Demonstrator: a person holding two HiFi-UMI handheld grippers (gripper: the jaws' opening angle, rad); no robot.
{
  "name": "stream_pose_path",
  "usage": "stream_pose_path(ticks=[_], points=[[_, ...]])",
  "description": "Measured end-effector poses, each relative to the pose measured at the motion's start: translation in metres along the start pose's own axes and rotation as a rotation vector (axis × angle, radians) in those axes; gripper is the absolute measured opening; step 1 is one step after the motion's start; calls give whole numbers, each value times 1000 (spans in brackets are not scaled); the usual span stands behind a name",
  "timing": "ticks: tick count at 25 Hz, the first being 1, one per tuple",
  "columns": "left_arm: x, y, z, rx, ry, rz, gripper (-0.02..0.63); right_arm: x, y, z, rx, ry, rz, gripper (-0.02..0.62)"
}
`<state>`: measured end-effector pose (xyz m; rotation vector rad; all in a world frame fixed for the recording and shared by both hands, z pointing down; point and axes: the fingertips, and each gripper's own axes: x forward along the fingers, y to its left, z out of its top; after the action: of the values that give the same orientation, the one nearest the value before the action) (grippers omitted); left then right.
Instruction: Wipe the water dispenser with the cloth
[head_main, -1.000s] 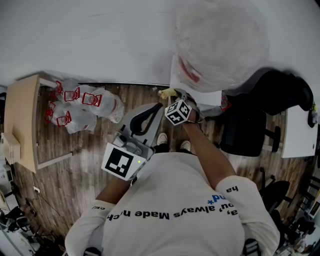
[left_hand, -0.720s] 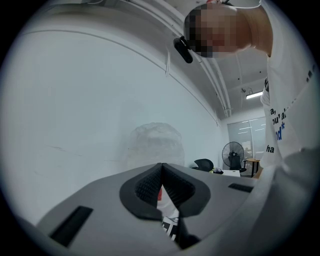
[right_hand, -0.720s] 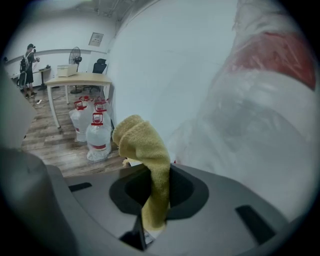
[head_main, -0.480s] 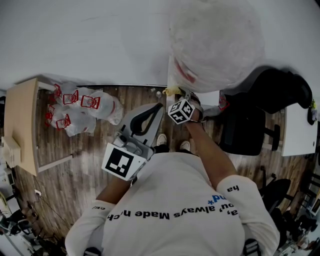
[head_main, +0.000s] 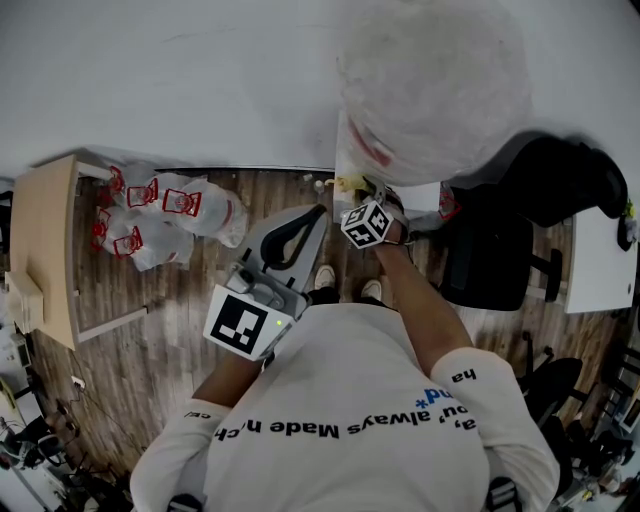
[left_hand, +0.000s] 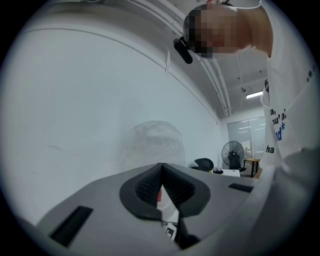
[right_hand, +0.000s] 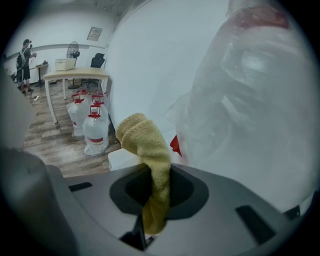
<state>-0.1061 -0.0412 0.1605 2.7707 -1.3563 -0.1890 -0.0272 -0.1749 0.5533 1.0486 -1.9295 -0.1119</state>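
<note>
The water dispenser's white body (head_main: 343, 152) stands against the wall, topped by a big bottle wrapped in cloudy plastic (head_main: 432, 82). My right gripper (head_main: 355, 192) is shut on a yellow cloth (head_main: 345, 183), right beside the dispenser's front edge. In the right gripper view the cloth (right_hand: 148, 155) sticks up from between the jaws of the right gripper (right_hand: 152, 192), with the wrapped bottle (right_hand: 250, 105) close on the right and the dispenser's white top (right_hand: 124, 159) just behind. My left gripper (head_main: 318, 213) hangs lower and to the left, shut with nothing in it (left_hand: 162, 169).
Several water jugs with red caps (head_main: 165, 210) sit on the wooden floor at the left, next to a light wooden table (head_main: 45, 250). A black office chair (head_main: 500, 250) stands to the right of the dispenser. A person (right_hand: 24, 55) stands far back.
My right gripper with the cloth has edged slightly up and right, closer to the dispenser. The left gripper has stayed where it was.
</note>
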Motion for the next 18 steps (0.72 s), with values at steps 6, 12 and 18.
stream_pose_path(ticks=[6, 12, 18], points=[[-1, -2, -1, -3, -1, 3, 18, 0, 1, -1, 88, -7, 32, 53], [-1, -6, 0, 1, 2, 3, 18, -6, 6, -5, 69, -11, 40, 52], [-1, -10, 1, -3, -3, -3, 18, -12, 13, -8, 63, -14, 47, 52]])
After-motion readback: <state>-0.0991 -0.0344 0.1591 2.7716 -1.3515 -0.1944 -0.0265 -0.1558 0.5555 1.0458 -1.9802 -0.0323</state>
